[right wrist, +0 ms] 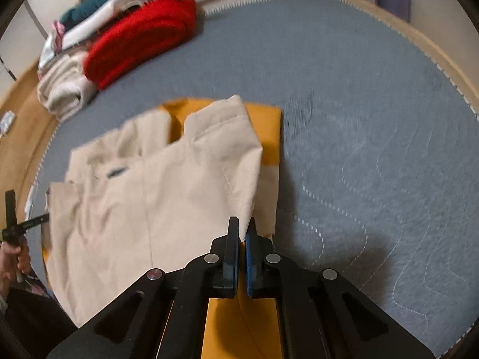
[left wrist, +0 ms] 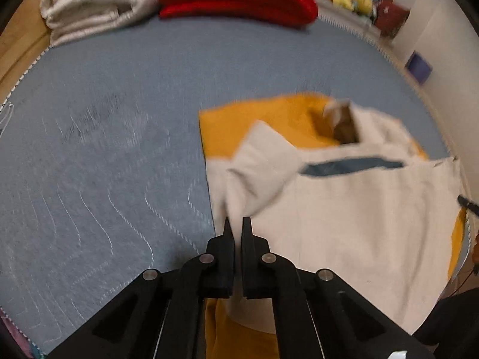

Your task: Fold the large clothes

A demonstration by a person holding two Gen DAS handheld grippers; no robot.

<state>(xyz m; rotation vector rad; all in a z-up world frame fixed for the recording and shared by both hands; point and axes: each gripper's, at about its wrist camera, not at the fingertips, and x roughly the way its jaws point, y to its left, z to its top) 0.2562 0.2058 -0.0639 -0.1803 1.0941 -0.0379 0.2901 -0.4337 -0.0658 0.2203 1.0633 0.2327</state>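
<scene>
Grey quilted mat (left wrist: 104,149), with wide bare room on its far and outer sides. On it, toward the near edge, lies the cream-and-mustard jacket (right wrist: 155,203), sleeves folded inward over the body; the lengthwise fold looks still to come. Finished stacks, red sweater (right wrist: 140,39) among them, line the far corner. Left gripper (left wrist: 236,223) and right gripper (right wrist: 244,223) each pinch a near-side cream edge, jaws closed.
</scene>
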